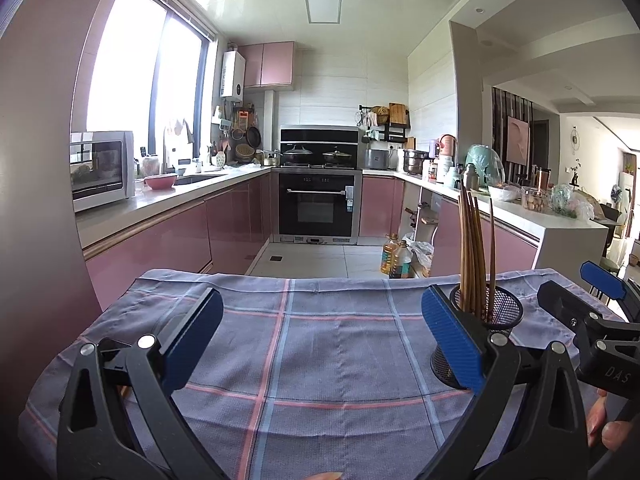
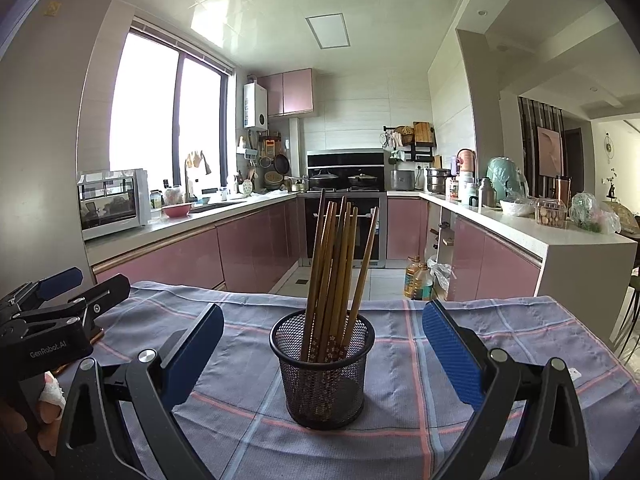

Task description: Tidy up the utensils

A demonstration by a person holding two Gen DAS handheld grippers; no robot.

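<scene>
A black mesh cup (image 2: 322,376) stands upright on the checked cloth (image 2: 400,420), with several brown wooden chopsticks (image 2: 336,268) standing in it. My right gripper (image 2: 322,350) is open and empty, its blue pads either side of the cup and apart from it. In the left wrist view the cup (image 1: 500,312) and chopsticks (image 1: 474,248) stand at the right, partly behind a finger. My left gripper (image 1: 322,338) is open and empty over bare cloth (image 1: 320,360). The right gripper (image 1: 592,312) shows at that view's right edge; the left gripper (image 2: 60,304) shows at the right wrist view's left edge.
The table's far edge (image 2: 360,300) drops to a tiled kitchen floor. Oil bottles (image 2: 416,280) stand on the floor beyond. Pink cabinets, an oven (image 1: 318,208) and cluttered counters lie further back. A brown object (image 2: 96,336) lies on the cloth under the left gripper.
</scene>
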